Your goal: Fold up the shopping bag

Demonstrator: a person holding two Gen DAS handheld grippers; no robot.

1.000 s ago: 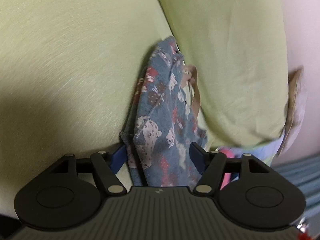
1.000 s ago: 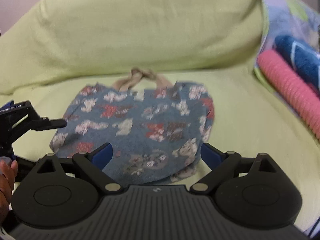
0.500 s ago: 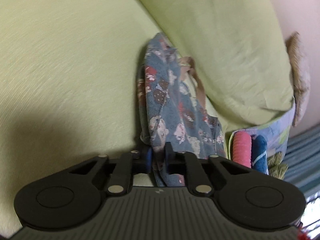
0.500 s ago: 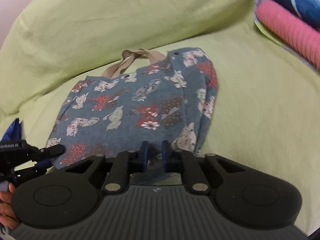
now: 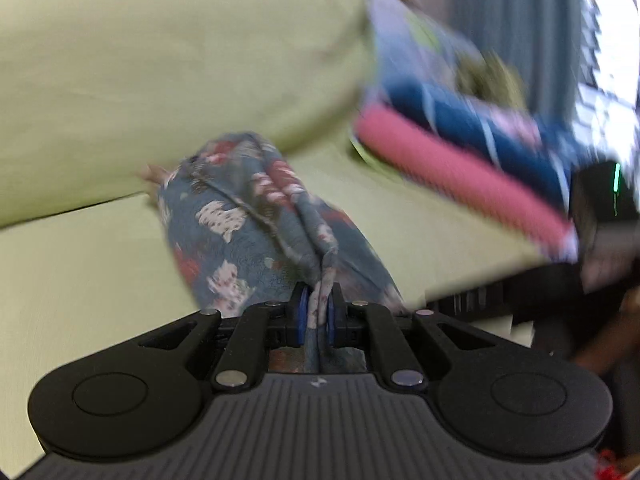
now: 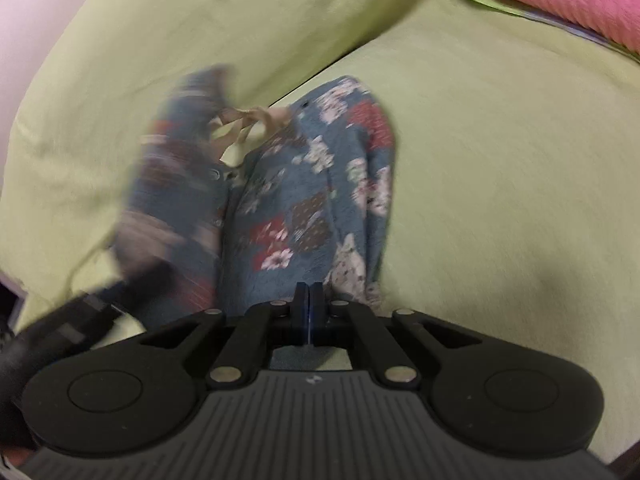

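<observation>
Item under inspection: one patterned blue shopping bag (image 6: 304, 200), lying on the seat of a sofa (image 6: 500, 168) covered in green cloth, close to the back cushion (image 5: 160, 64) and roughly midway along the seat.

Left tongs (image 5: 316, 314): closed down to a narrow gap, with a gathered edge of the bag pinched between the blue pads. From this grip the cloth rises in a ridge toward the cushion.

Right tongs (image 6: 308, 306): closed almost fully; the near edge of the bag meets the tips and appears clamped, though the cloth between the pads is barely visible.

Condition of the bag: bunched into two lobes with a valley between them, the tan handles (image 6: 248, 120) lying loose at the far end near the cushion. The left lobe is blurred in the right wrist view.

Progress, as a judgement: early. Both grips are made and a first lengthwise fold appears under way, not laid flat. No finished crease is visible. Remaining: bring the sides together, flatten, tuck the handles, fold again to a compact shape.

Adjacent: a pink roll (image 5: 460, 176) and blue towel (image 5: 472, 128) near the seat's right end, well apart from the bag.
</observation>
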